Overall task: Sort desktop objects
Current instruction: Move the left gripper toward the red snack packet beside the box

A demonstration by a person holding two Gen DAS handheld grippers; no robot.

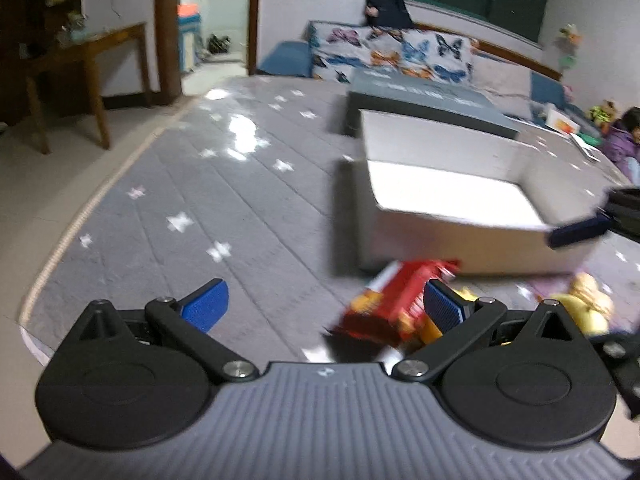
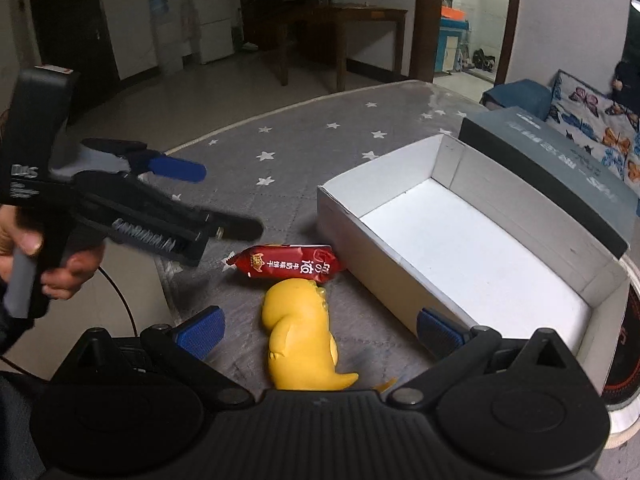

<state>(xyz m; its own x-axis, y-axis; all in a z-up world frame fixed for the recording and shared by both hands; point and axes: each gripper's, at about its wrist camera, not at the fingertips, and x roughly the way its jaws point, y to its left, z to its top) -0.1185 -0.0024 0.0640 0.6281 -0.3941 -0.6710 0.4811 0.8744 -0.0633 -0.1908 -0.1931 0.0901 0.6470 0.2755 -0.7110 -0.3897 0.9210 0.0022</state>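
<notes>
Both our grippers are spread wide and hold nothing: the right gripper [image 2: 318, 332] straddles the yellow toy figure [image 2: 301, 336] lying on the star-patterned grey mat [image 2: 280, 148], with the red snack packet [image 2: 288, 263] touching the toy at its 12 o'clock and the open white box [image 2: 452, 168] just beside, at its 2 o'clock. If we close here, the right-hand pad [image 2: 438, 330], very near the box wall, could catch that wall. The left gripper [image 1: 326, 306], hovering near the packet, could collide with ours, and the left view's blur makes its aim uncertain.
</notes>
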